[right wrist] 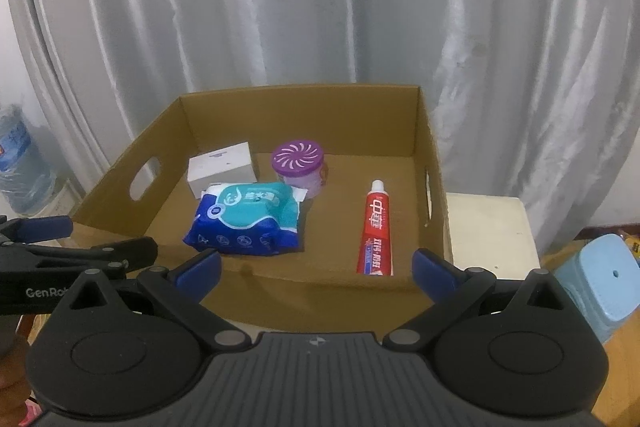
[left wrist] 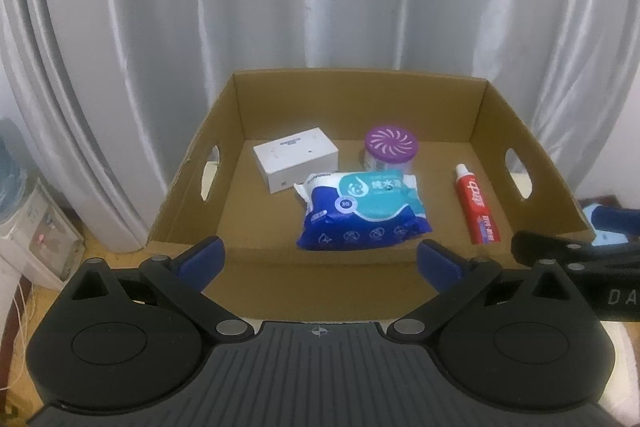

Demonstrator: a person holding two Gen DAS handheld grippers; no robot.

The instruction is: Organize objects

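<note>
An open cardboard box point(left wrist: 224, 155) point(right wrist: 436, 187) holds a white carton point(left wrist: 295, 158) point(right wrist: 222, 169), a purple-lidded round tub point(left wrist: 390, 147) point(right wrist: 298, 167), a blue and teal wipes pack point(left wrist: 362, 213) point(right wrist: 246, 221) and a red toothpaste tube point(left wrist: 476, 209) point(right wrist: 376, 229) lying flat at the right. My left gripper point(left wrist: 320, 261) is open and empty, just before the box's near wall. My right gripper point(right wrist: 316, 269) is open and empty, beside it to the right. Each gripper shows at the edge of the other's view.
Grey curtains hang behind the box. A water dispenser point(left wrist: 28, 227) with a bottle point(right wrist: 22, 167) stands at the left. A cream surface point(right wrist: 492, 227) lies right of the box, and a light blue stool point(right wrist: 600, 275) stands at the far right.
</note>
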